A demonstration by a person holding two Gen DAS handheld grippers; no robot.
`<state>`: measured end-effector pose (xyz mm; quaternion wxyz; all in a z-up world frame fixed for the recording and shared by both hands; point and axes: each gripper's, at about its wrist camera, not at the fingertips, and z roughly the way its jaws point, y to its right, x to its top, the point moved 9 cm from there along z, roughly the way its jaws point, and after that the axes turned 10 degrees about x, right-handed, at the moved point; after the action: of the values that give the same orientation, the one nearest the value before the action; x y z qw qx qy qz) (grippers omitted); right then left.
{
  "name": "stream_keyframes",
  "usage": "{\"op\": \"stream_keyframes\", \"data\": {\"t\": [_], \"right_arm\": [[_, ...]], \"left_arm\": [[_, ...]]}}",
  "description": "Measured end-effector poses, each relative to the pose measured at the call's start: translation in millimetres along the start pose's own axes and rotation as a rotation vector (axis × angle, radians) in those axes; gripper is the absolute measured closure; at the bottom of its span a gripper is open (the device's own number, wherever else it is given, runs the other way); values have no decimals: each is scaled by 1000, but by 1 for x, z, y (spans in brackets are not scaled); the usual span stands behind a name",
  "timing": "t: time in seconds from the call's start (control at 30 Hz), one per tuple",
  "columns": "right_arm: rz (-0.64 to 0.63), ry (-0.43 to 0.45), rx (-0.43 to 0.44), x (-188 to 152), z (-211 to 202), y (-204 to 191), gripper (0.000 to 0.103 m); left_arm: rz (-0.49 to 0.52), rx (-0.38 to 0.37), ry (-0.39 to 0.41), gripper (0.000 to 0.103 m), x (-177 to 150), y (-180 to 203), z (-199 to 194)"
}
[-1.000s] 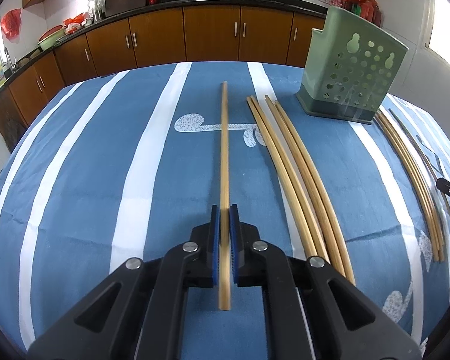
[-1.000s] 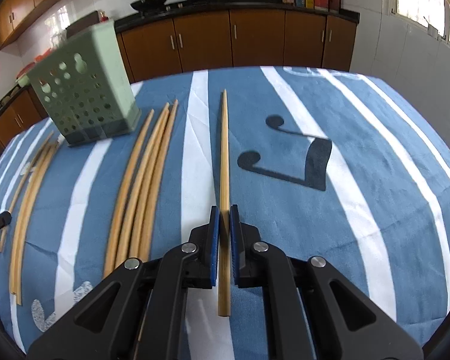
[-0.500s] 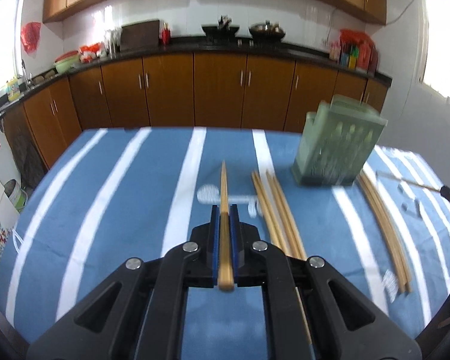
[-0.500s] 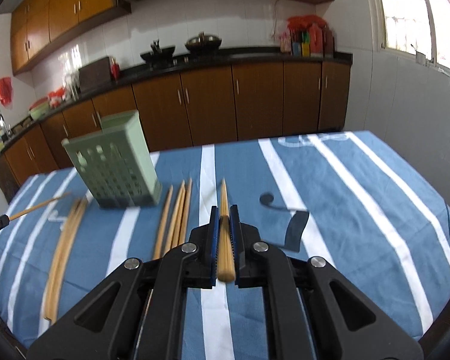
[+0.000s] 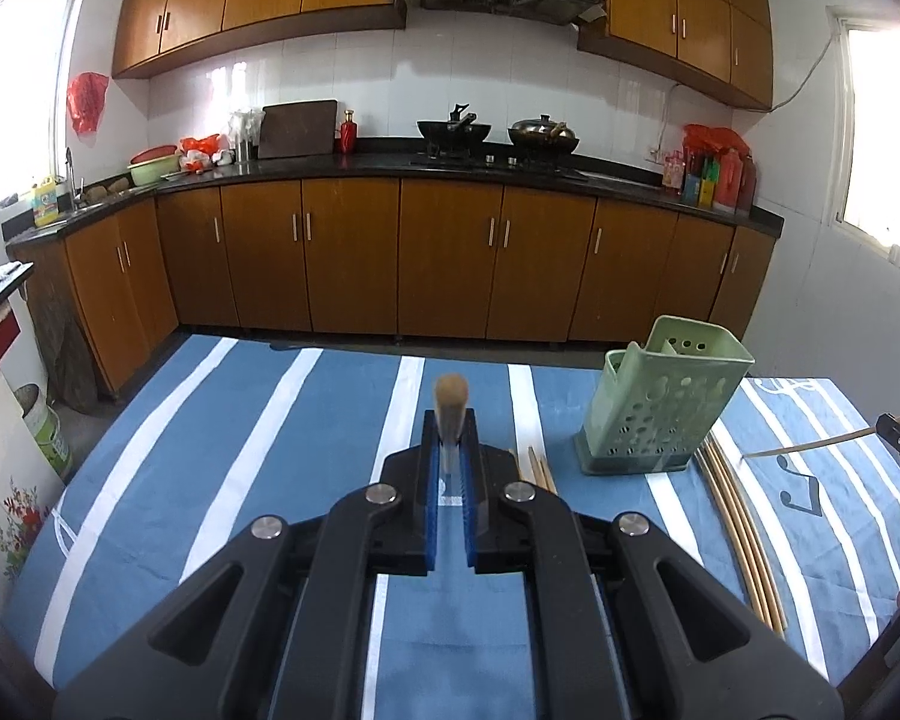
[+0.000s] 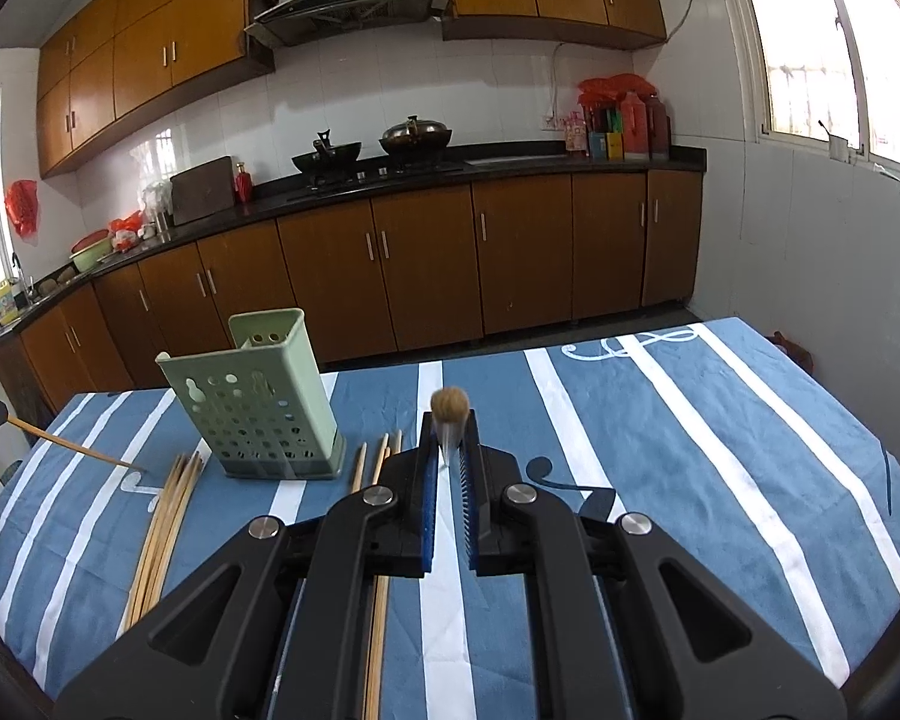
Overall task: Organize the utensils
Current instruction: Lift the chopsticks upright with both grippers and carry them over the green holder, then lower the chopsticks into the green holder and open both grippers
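My left gripper [image 5: 450,426] is shut on a wooden chopstick [image 5: 451,397] that points at the camera, blunt end first, lifted above the table. My right gripper [image 6: 449,427] is shut on another chopstick [image 6: 449,405] held the same way. A green perforated utensil holder [image 5: 660,402] stands upright on the blue striped cloth, right of the left gripper; in the right wrist view the holder [image 6: 252,402] stands to the left. Loose chopsticks [image 5: 741,522] lie right of the holder, and more chopsticks [image 6: 165,528] lie at its left in the right wrist view.
The table carries a blue cloth with white stripes [image 6: 720,450]. A few chopsticks [image 5: 537,468] lie just past the left gripper. The other gripper's chopstick [image 5: 822,444] slants in at the right edge. Brown kitchen cabinets [image 5: 450,258] stand beyond the table.
Both grippers have lifted their chopsticks off the table and tilted up, so each chopstick now points end-on at its camera and the kitchen wall fills the view.
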<state>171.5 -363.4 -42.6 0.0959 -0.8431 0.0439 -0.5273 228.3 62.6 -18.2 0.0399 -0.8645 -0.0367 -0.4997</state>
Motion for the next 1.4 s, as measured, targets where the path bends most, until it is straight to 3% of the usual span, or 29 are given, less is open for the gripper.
{"op": "stream_keyframes", "data": {"t": [0.2, 0.4, 0.6, 0.77, 1.03, 1.4], "right_arm": [[-24, 24, -9, 17, 1, -3, 95], [-42, 168, 32, 85, -20, -21, 96], [-42, 316, 146, 146, -47, -57, 95], [-40, 307, 222, 150, -38, -77, 96], [-59, 231, 246, 131, -4, -88, 95], [-49, 127, 232, 100, 29, -89, 95]], "left_arm": [[0, 8, 29, 96, 17, -2, -2], [-16, -8, 136, 96, 76, 3, -26], [-85, -102, 241, 96, 137, 26, -59], [-113, -190, 303, 96, 162, 61, -77], [-98, -257, 257, 96, 144, 109, -51], [-35, -219, 140, 95, 103, 130, 9]]}}
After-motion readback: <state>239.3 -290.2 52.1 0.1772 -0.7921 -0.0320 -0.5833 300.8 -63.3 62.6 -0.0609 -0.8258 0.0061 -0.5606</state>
